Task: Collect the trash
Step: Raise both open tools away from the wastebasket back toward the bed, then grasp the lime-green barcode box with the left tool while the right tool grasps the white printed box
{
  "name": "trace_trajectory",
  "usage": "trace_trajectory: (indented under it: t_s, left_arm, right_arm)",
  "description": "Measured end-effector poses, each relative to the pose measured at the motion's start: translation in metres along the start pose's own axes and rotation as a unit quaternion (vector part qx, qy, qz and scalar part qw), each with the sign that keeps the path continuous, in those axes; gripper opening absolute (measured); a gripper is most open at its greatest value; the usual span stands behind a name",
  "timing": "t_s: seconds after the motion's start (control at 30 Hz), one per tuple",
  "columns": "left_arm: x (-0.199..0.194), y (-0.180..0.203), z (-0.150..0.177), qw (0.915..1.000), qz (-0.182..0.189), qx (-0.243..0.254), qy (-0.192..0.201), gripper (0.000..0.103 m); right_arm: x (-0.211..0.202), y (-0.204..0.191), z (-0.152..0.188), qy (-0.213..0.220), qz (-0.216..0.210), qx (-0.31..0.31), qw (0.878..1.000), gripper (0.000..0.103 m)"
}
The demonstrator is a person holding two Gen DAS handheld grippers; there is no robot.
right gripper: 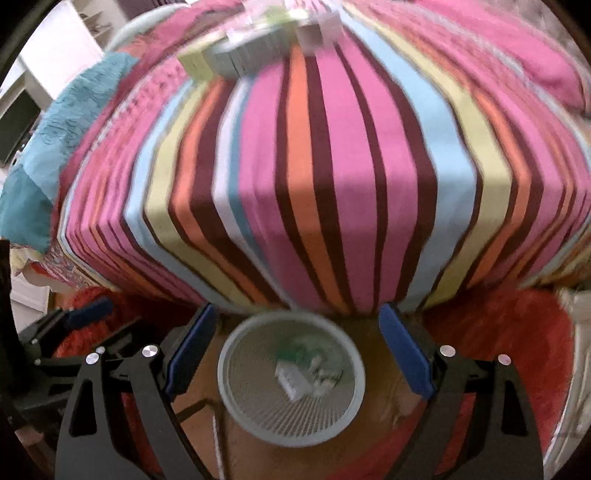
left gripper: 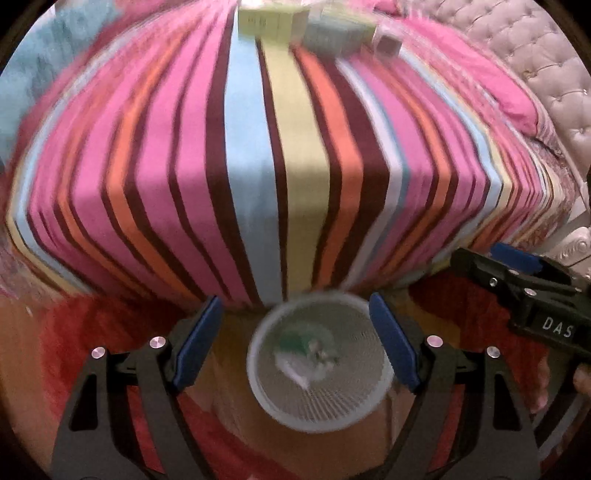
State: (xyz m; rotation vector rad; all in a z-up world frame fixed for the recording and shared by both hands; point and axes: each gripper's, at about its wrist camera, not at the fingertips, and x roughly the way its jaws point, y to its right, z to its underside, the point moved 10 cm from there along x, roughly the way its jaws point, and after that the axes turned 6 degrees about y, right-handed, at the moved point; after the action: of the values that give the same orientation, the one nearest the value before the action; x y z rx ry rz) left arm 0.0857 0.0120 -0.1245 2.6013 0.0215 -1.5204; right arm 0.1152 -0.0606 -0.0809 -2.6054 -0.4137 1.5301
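Observation:
A pale mesh waste basket stands on the floor at the foot of a striped bed. It holds green and white trash. My left gripper is open and empty above the basket. My right gripper is open and empty too, over the same basket with trash inside. Several boxes lie on the far side of the bed: a yellow-green box, a grey-blue box and a small white box; they also show in the right wrist view. Both views are blurred.
A red rug covers the floor around the basket. A tufted headboard stands at the right, with a pink pillow. A teal blanket lies at the bed's left. The other gripper shows at the right.

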Motion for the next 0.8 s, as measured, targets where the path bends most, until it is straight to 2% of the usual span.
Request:
trace_trajectory:
  t_s: [0.1, 0.2, 0.43, 0.57, 0.8]
  left_arm:
    - [-0.008, 0.001, -0.019, 0.9994, -0.006, 0.016, 0.029, 0.08]
    - [-0.013, 0.002, -0.034, 0.999, 0.002, 0.01, 0.044, 0.08]
    - [-0.012, 0.005, -0.059, 0.9985, 0.009, 0.006, 0.053, 0.08]
    - [-0.008, 0.002, -0.073, 0.9981, -0.001, 0.01, 0.061, 0.08]
    - [0.001, -0.02, -0.107, 0.9964, 0.008, -0.058, 0.061, 0.08]
  right_arm:
    - [-0.011, -0.002, -0.018, 0.034, 0.0, -0.008, 0.999, 0.085]
    - [-0.015, 0.0, -0.034, 0.059, -0.004, -0.006, 0.998, 0.085]
    - [-0.021, 0.004, -0.073, 0.1, -0.009, 0.013, 0.995, 0.085]
    - [-0.023, 0.009, -0.09, 0.108, -0.005, 0.016, 0.994, 0.085]
    - [-0.011, 0.02, -0.114, 0.107, 0.002, 0.033, 0.994, 0.085]
